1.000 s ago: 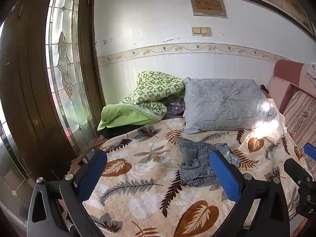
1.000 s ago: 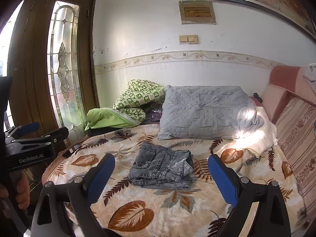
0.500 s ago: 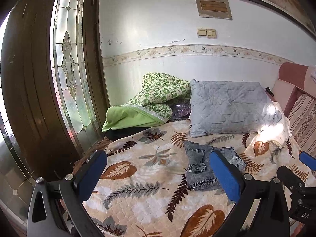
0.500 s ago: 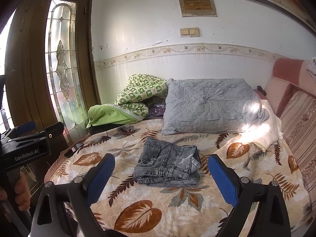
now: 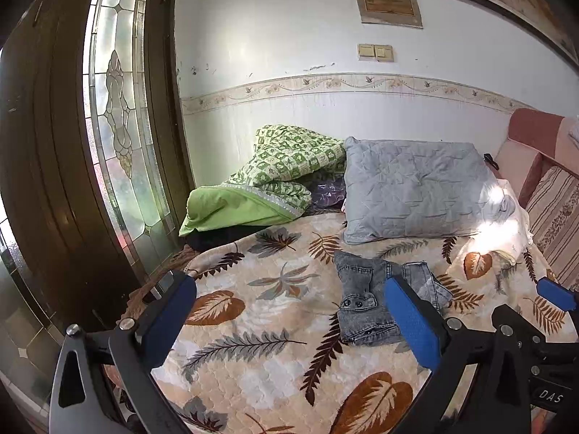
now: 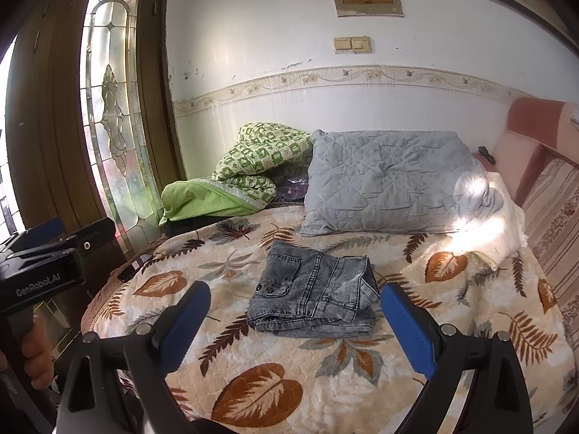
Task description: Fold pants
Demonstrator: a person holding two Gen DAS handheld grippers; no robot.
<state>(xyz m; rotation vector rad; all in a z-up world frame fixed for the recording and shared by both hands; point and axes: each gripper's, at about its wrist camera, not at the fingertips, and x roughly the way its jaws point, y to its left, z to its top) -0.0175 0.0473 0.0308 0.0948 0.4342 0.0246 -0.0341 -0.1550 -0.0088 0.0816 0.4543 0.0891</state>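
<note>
Grey denim pants (image 6: 315, 294) lie folded into a small bundle on the leaf-print bedspread (image 6: 253, 383), in front of the grey pillow. They also show in the left wrist view (image 5: 365, 300), partly behind my blue finger pad (image 5: 412, 322). My left gripper (image 5: 293, 322) is open and empty, held above the bed to the left of the pants. My right gripper (image 6: 295, 329) is open and empty, held just short of the pants and above them. The left gripper's body (image 6: 43, 271) shows at the left edge of the right wrist view.
A grey quilted pillow (image 6: 387, 184) and a green patterned blanket (image 6: 253, 170) lie at the head of the bed against the white wall. A wooden door with a stained-glass pane (image 5: 115, 115) stands left. A pink striped cushion (image 6: 553, 217) is right.
Both grippers have drawn back slightly and tilted, so the pants sit a little further right in the left view. The pants have not moved. Both jaws stay open.
</note>
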